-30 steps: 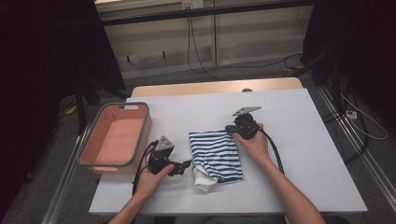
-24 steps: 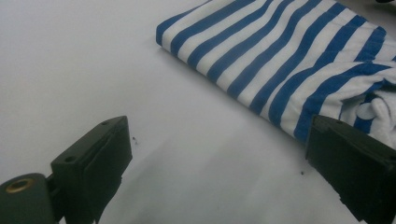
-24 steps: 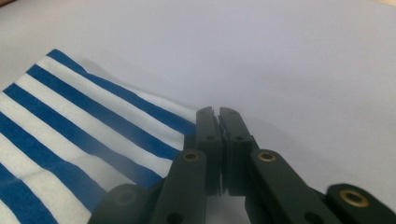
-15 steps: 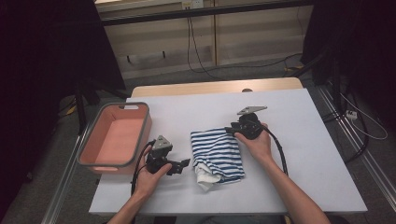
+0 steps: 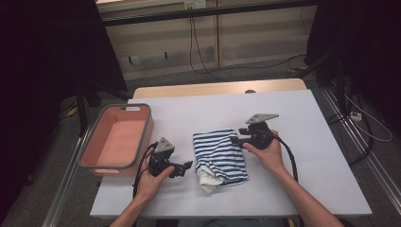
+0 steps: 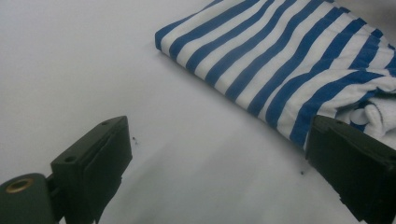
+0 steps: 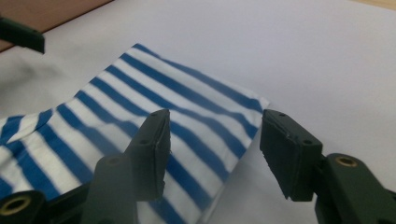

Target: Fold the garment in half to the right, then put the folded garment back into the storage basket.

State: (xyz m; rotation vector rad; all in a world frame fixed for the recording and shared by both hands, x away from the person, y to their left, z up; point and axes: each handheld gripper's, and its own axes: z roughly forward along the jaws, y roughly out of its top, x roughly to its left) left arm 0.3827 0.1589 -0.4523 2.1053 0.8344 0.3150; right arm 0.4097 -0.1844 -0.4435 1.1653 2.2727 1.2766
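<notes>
A folded blue-and-white striped cloth (image 5: 219, 155) lies in the middle of the white table (image 5: 312, 118), with a white bunched part (image 5: 208, 176) sticking out at its near left corner. My right gripper (image 5: 236, 138) is at the cloth's far right corner. Its jaws have just been opening. In the right gripper view (image 7: 215, 126) they stand apart just above that corner of the cloth (image 7: 140, 98) without pressing on it. My left gripper (image 5: 187, 166) rests on the table left of the cloth. It is wide open (image 6: 219, 140) with bare table between the jaws and the cloth (image 6: 280, 56) just beyond.
A pink bin with a grey rim (image 5: 116, 137) stands at the table's left edge, close to my left hand. Bare table lies to the right of the cloth and behind it. Cables run over the floor beyond the table.
My right gripper has opened, let go of the cloth's far edge and drawn a little to the right. The cloth now lies flat. My left gripper has stayed put.
</notes>
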